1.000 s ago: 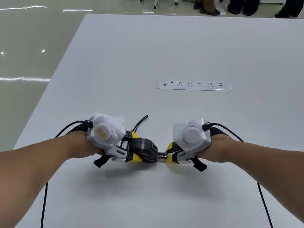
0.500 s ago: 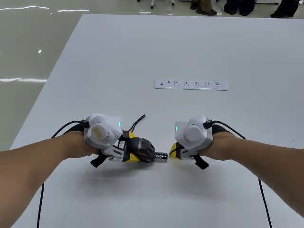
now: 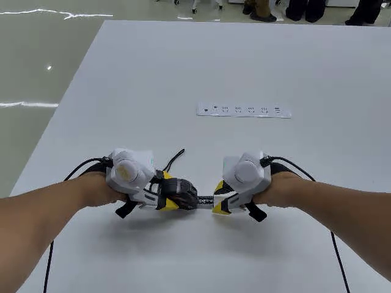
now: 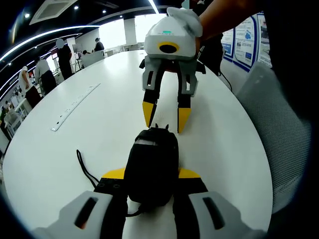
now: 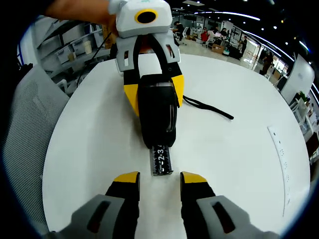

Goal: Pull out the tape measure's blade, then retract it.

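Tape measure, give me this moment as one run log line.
left gripper: shut on tape measure | blade: short length out | right gripper: jaws open, at blade tip, not gripping

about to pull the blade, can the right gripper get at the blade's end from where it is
Probably yes: the right gripper is open, and the short pulled-out blade lies just ahead, in line with its jaws' gap, nothing between. The left gripper clamps the tape measure.
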The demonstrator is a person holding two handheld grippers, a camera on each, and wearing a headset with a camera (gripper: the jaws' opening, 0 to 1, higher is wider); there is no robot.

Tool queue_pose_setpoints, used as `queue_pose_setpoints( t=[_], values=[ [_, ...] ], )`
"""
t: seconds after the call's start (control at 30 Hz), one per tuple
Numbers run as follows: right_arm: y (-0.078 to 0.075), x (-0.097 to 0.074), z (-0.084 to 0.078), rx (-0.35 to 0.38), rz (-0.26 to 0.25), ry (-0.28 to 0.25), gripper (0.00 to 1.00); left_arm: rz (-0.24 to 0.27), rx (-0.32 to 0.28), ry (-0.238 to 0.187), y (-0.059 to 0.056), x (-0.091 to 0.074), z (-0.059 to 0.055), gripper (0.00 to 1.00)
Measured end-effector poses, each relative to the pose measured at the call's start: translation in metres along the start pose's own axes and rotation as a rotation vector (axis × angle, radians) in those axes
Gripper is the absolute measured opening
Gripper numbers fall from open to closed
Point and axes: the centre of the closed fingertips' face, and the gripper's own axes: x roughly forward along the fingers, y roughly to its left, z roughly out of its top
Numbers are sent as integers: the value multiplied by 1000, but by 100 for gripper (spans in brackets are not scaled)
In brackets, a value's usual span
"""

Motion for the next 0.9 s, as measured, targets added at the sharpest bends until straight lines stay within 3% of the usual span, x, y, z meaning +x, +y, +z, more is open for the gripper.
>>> queue_pose_setpoints(
  t=[0.17, 0.23, 0.43, 0.5, 0.9],
  values=[
    [-1, 5, 7, -31, -10, -2, 22, 5, 5, 0, -1, 0, 0, 30],
    [-4, 8, 9, -42, -30, 12, 22, 6, 6, 2, -1, 0, 0, 30],
    [1, 14, 15, -61, -3, 20, 22, 8, 9, 5, -1, -1, 0, 30],
    [-1, 15, 13, -62, -9, 33, 17, 4, 13, 8, -1, -1, 0, 30],
    [-2, 7, 2, -83, 12, 87, 13, -2, 8, 18, -2, -3, -1, 29]
  ],
)
